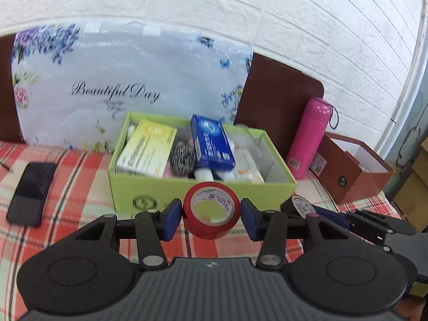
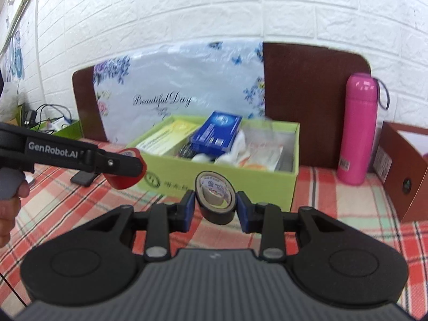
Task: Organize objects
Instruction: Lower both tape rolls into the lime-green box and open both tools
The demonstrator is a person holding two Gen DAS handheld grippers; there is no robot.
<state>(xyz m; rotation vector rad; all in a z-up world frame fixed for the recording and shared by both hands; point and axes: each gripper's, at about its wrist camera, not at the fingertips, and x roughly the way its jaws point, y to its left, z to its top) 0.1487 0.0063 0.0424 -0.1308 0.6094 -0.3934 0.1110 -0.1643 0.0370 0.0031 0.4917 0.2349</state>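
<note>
My left gripper (image 1: 211, 212) is shut on a red tape roll (image 1: 211, 210), held above the checked cloth just in front of the green box (image 1: 203, 190). My right gripper (image 2: 215, 204) is shut on a black tape roll (image 2: 216, 199), also lifted before the green box (image 2: 240, 179). From the right wrist view the left gripper (image 2: 128, 167) reaches in from the left with the red roll (image 2: 125, 182). The black roll (image 1: 301, 206) and the right gripper show at the right in the left wrist view. Inside the box lie a yellow carton (image 1: 147, 148), a blue carton (image 1: 212, 143), a steel scourer (image 1: 183, 157) and white packets.
A pink bottle (image 1: 310, 136) stands right of the box, with an open brown box (image 1: 353, 165) beyond it. A black phone (image 1: 32, 194) lies on the cloth at the left. A flowered plastic bag (image 1: 128, 85) leans on the brown headboard (image 2: 315, 88). A hand (image 2: 10, 203) holds the left gripper.
</note>
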